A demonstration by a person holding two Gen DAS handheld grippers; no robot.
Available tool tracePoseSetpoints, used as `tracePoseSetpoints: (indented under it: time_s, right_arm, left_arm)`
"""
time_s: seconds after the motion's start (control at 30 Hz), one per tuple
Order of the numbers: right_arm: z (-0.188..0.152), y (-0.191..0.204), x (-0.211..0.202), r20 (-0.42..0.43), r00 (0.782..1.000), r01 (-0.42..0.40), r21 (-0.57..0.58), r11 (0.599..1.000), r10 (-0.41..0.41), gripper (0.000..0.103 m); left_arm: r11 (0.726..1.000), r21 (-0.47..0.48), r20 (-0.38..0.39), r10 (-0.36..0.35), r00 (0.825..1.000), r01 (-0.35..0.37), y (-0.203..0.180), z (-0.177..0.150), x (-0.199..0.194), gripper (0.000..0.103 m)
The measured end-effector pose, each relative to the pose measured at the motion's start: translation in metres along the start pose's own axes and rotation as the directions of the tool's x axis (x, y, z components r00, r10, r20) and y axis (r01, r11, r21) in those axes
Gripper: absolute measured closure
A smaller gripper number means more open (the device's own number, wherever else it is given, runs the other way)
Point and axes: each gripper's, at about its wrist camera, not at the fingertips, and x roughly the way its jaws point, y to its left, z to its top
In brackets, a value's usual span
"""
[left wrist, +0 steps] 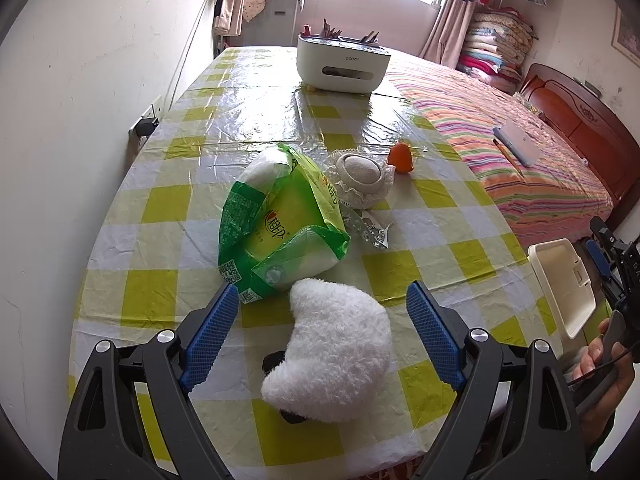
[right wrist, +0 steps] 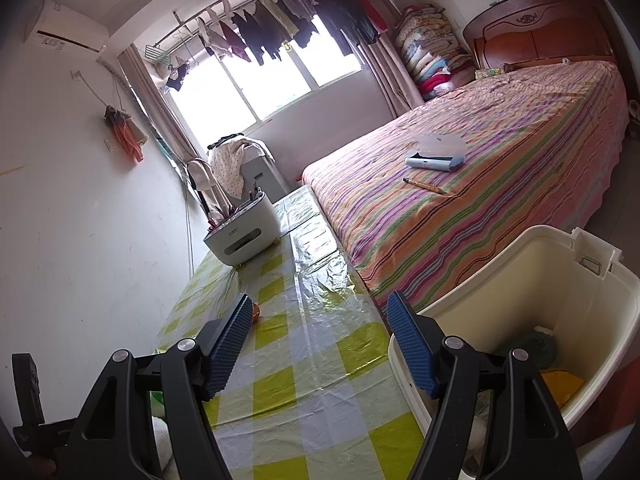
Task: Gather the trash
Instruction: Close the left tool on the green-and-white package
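Note:
A white fluffy plush [left wrist: 332, 340] lies on the checked table [left wrist: 168, 208], between the fingers of my open left gripper [left wrist: 324, 304]. Behind it lie a green tissue pack [left wrist: 280, 216], a crumpled silver wrapper [left wrist: 368, 228], a lace-edged round cushion [left wrist: 362, 178] and a small orange piece [left wrist: 401, 157]. A cream bin [right wrist: 560, 312] stands at the table's right edge with a green thing [right wrist: 532, 348] and a yellow thing [right wrist: 560, 384] inside. It also shows in the left wrist view [left wrist: 560, 284]. My right gripper [right wrist: 320, 316] is open and empty above the table, beside the bin.
A white tissue box organiser [left wrist: 342, 64] stands at the table's far end, also in the right wrist view [right wrist: 242, 232]. A striped bed [right wrist: 480, 184] runs along the table's right side with a blue case [right wrist: 436, 158] and a pen [right wrist: 424, 186]. A wall [left wrist: 80, 120] lies left.

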Motion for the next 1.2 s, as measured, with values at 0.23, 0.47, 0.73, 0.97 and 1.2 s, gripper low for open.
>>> tracePoseSetpoints:
  time_s: [0.23,0.47,0.73,0.97,1.2]
  right_arm:
    - [-0.010,0.014,0.010,-0.036,0.999,-0.006,-0.034,0.999,0.005,0.035]
    - [-0.020,0.028,0.017,-0.056,0.998,-0.004,-0.085,0.996,-0.001,0.035]
    - [-0.024,0.030,0.019,-0.069,0.998,-0.004,-0.099,0.995,-0.003,0.035]
    - [-0.026,0.031,0.022,-0.081,0.997,-0.006,-0.107,0.994,-0.003,0.035]
    - [-0.025,0.027,0.020,-0.082,0.997,-0.006,-0.094,0.996,-0.002,0.035]
  left_arm:
    - [1.000,-0.012,0.023,0.029,0.999,-0.029,0.012,0.009,-0.001,0.018]
    - [0.991,0.026,-0.016,0.134,0.991,-0.133,0.023,0.034,0.027,0.018]
    - [0.991,0.008,-0.122,0.137,0.983,-0.137,0.030,0.047,0.065,0.018]
    - [0.993,-0.021,-0.196,0.106,0.975,-0.112,0.029,0.053,0.090,0.018]
    - [0.989,-0.109,-0.210,0.080,0.974,-0.105,0.049,0.058,0.097,0.043]
